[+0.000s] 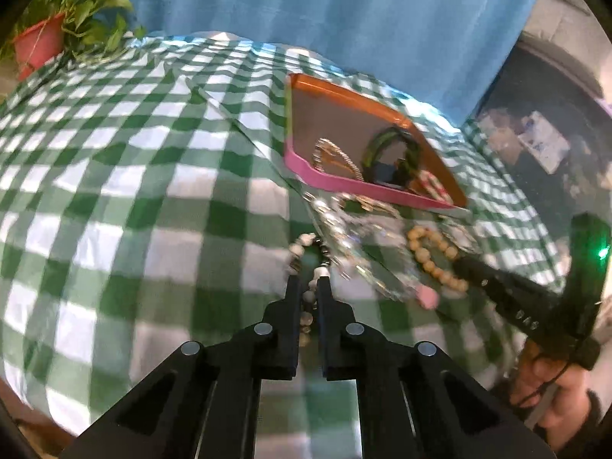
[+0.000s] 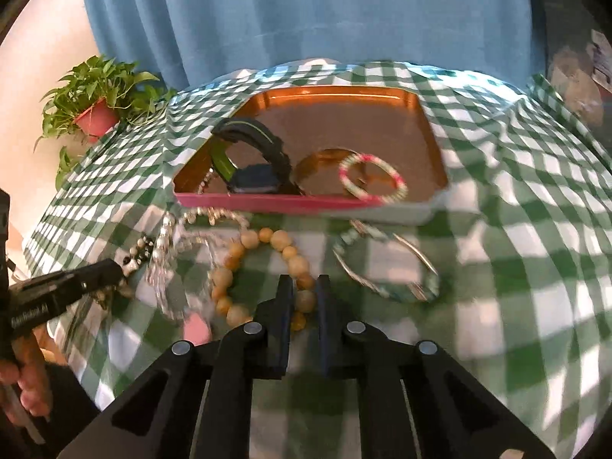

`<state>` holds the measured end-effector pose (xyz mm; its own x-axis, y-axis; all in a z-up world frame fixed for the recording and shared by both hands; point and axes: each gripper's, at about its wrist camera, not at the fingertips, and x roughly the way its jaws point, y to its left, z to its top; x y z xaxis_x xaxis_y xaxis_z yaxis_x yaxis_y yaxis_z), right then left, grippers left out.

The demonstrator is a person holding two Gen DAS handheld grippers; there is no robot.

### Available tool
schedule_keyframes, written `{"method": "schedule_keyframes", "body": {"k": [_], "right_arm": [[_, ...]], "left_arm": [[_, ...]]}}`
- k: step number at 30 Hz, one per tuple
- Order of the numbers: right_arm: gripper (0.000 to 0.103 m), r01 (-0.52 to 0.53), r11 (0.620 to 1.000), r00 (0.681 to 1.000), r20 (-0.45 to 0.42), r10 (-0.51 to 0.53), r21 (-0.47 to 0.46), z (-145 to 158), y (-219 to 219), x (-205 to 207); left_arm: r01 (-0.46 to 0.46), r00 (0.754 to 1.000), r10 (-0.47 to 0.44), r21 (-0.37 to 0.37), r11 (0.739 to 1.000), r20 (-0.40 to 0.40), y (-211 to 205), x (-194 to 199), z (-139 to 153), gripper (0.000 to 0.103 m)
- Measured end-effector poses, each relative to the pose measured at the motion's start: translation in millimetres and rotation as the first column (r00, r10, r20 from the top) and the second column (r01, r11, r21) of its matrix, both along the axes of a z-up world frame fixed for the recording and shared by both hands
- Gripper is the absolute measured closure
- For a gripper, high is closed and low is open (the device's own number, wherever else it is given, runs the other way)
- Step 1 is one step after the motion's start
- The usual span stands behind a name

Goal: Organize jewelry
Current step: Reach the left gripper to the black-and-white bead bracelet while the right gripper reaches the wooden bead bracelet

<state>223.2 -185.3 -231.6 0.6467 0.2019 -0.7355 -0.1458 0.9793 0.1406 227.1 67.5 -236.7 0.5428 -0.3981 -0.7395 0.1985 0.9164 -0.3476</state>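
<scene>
Left wrist view: my left gripper (image 1: pixel 309 281) has its jaws drawn close on a black-and-white bead strand (image 1: pixel 306 246), which runs from the cloth in between the fingers — pinched, as far as the blur lets me judge. The strand lies on the green-checked tablecloth (image 1: pixel 134 191), just short of the near pink edge of the tray (image 1: pixel 302 170). Beside it sit a silvery chain tangle (image 1: pixel 355 229) and one wooden bead bracelet (image 1: pixel 432 256). My right gripper (image 1: pixel 464 266) reaches in from the right edge, its tip at the wooden beads.

Right wrist view: my right gripper (image 2: pixel 304 287) has its jaws nearly together around one bead of the wooden bead bracelet (image 2: pixel 264 264); the grip looks made. One thin metal bangle (image 2: pixel 386 264) lies on the cloth toward the tray's near right corner. Inside the tray (image 2: pixel 267 202) I count one watch (image 2: pixel 254 160), one pink-and-white beaded ring bracelet (image 2: pixel 373 178) and one partly hidden chain at the left wall. One potted plant (image 2: pixel 95 111) stands at the far left corner of the table.

Handling, as I judge it: all pieces are light. The strands are limp and will droop and swing — grip across a bead, not the cord. The wooden beads are hard, round and likely to roll out of a loose pinch. The bangle is stiff; take it across its band.
</scene>
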Motion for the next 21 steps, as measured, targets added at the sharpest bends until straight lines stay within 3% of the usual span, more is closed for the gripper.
{"method": "schedule_keyframes", "body": {"k": [6, 10, 17, 21], "right_arm": [[0.093, -0.024, 1.000, 1.000, 0.007, 0.024, 0.011, 5.1, -13.6, -31.7], [0.092, -0.016, 1.000, 1.000, 0.023, 0.017, -0.007, 7.9, -11.6, -23.2], [0.088, -0.023, 0.999, 1.000, -0.005, 0.023, -0.029, 2.6, -6.3, -0.9], [0.080, -0.058, 0.995, 0.998, -0.001, 0.059, -0.079, 1.2, 2.8, 0.8]], "left_arm": [[0.007, 1.000, -0.007, 0.072, 0.997, -0.003, -6.9, -10.3, -5.6, 0.092], [0.013, 1.000, -0.013, 0.081, 0.997, 0.005, -8.4, -5.8, -5.9, 0.089], [0.029, 0.997, -0.042, 0.168, 0.985, 0.071, -24.1, -0.4, -7.3, 0.082], [0.094, 0.989, -0.113, 0.195, 0.976, 0.092, -40.2, -2.0, -7.7, 0.049]]}}
